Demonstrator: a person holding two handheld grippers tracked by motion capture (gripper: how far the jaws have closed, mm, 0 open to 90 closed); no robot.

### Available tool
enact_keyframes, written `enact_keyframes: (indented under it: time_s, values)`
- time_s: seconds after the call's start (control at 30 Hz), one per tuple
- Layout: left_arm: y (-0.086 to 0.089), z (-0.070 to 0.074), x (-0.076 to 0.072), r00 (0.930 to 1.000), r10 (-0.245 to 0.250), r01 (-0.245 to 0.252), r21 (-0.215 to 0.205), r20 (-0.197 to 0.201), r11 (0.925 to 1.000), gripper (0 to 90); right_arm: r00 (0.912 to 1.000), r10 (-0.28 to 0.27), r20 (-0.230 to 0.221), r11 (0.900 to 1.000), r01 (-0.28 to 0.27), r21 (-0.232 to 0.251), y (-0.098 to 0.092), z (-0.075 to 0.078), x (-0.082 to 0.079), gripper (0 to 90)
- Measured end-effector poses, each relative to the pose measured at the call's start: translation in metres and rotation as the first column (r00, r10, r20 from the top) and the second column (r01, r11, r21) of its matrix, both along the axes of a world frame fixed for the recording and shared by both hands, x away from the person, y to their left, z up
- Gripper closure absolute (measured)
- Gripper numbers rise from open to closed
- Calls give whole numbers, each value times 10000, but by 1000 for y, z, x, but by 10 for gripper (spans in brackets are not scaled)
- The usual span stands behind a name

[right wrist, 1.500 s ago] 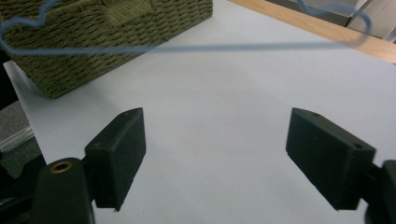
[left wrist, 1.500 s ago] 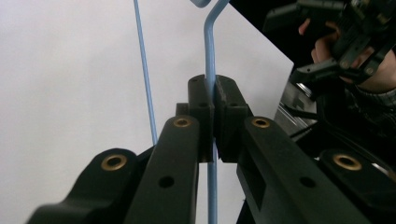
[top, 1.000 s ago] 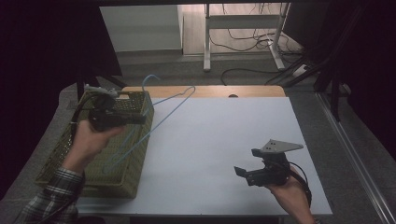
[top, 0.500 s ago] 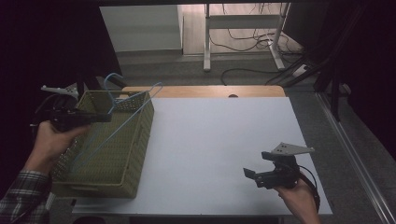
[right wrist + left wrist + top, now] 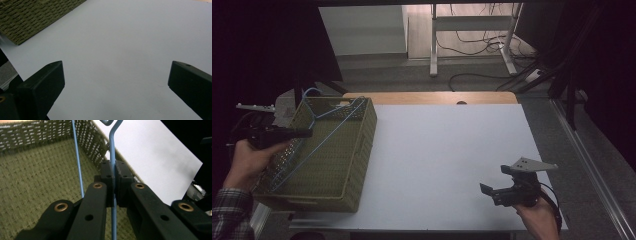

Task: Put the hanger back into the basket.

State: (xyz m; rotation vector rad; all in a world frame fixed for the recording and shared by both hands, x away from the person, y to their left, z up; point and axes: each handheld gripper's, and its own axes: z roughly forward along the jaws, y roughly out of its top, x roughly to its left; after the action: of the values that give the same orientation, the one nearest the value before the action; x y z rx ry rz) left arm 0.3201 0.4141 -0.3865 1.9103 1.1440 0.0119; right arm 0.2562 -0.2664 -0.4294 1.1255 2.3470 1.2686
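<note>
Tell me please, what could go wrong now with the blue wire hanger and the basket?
1. The left gripper is shut on only a thin wire of the blue hanger, so the hanger could swivel or slip in the grip.
2. The hanger lies partly inside the woven basket, its hook near the far rim; pulling may snag it and drag the basket.
3. The basket overhangs the table's left edge, and the right gripper, open, hovers far away, so nothing steadies it.
</note>
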Motion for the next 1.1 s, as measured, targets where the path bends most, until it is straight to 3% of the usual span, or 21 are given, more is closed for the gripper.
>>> enact_keyframes:
  time_s: [0.37,0.5,0.77,0.9,0.93,0.97,1.03,1.07,1.1]
  values:
    - [13,-35,3,9991,185,-195,-248,-375,9995,874,9997,-232,-85,9997,231,-84,-6,-4,-3,4]
    - [14,-53,6,9977,356,-354,39,-571,9994,873,9995,-249,-213,9995,245,-190,-6,-7,-2,4]
    - [11,-71,13,9934,667,-627,451,-938,9970,872,9992,-196,-338,9991,183,-381,-4,-11,-2,5]
    - [12,-71,14,9859,1263,-1171,867,-1097,9893,869,9991,-188,-369,9990,173,-410,-4,-11,-2,6]
    - [14,-70,12,9769,1859,-1683,1564,-1053,9733,860,9991,-165,-396,9990,148,-431,-4,-12,-2,6]
    - [15,-69,11,9737,2023,-1836,1645,-1052,9691,856,9990,-168,-406,9989,150,-444,-4,-12,-2,6]
    - [16,-68,9,9710,2185,-2017,1581,-972,9666,738,9990,-157,-422,9989,138,-448,-4,-12,-2,6]
    - [16,-65,6,9677,2404,-2248,1706,-764,9593,701,9991,-135,-405,9988,116,-476,-3,-12,-2,6]
    - [16,-65,6,9677,2404,-2248,1706,-764,9593,640,9991,-135,-405,9988,116,-476,-3,-12,-2,6]
